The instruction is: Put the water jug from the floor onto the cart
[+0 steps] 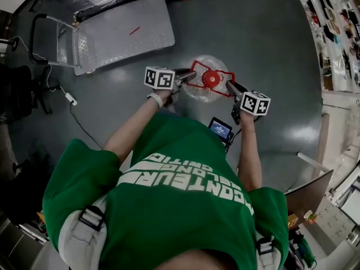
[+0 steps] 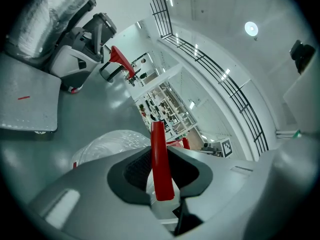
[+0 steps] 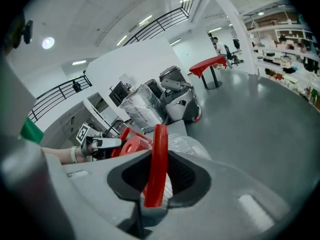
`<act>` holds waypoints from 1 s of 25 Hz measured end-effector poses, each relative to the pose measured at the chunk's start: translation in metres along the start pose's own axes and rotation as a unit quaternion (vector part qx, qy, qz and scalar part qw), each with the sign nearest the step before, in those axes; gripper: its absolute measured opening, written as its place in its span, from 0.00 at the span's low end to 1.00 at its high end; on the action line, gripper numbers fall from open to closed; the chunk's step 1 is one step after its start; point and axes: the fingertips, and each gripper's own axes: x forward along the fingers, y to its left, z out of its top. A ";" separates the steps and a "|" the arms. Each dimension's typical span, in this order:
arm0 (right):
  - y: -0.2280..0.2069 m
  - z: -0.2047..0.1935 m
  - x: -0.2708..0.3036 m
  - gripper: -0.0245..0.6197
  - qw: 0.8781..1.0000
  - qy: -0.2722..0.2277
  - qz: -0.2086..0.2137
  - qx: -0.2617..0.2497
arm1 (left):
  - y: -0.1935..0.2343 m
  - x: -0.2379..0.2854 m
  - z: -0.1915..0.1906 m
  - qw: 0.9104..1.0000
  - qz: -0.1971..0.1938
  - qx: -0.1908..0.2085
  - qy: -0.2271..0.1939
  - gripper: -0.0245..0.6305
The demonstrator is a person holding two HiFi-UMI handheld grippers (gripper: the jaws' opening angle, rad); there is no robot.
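Note:
A clear water jug [image 1: 209, 92] with a red cap [image 1: 211, 79] and a red handle frame [image 1: 198, 67] hangs off the floor between my two grippers. My left gripper [image 1: 184, 77] is shut on the left side of the red handle [image 2: 160, 159], the jug's clear body [image 2: 112, 144] below it. Opposite it, the right gripper [image 1: 228, 86] is shut on the right side of the red handle [image 3: 157, 164], with the red cap [image 3: 134, 145] just beyond. The grey flat cart [image 1: 121, 31] stands at the upper left of the head view, apart from the jug.
The cart's black push handle [image 1: 39, 38] is at its left end, with a cable [image 1: 70, 103] on the floor beside it. A wrapped pallet load [image 2: 45, 19] and a grey machine [image 2: 85, 44] stand behind the cart deck [image 2: 27, 101]. Shelves [image 1: 332, 27] line the right side.

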 end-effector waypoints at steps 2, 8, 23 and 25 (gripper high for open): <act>0.007 0.008 0.014 0.15 1.000 0.007 0.004 -0.010 | 0.009 -0.011 0.008 1.000 0.004 -0.006 -0.009 0.19; 0.035 0.025 0.052 0.15 0.999 0.017 0.016 -0.028 | 0.032 -0.045 0.029 0.999 0.010 -0.016 -0.029 0.19; 0.078 0.054 0.112 0.15 0.996 0.033 0.054 -0.062 | 0.061 -0.101 0.064 0.996 0.038 -0.028 -0.081 0.19; 0.080 0.058 0.119 0.15 0.995 0.041 0.063 -0.064 | 0.064 -0.104 0.069 0.994 0.044 -0.032 -0.091 0.19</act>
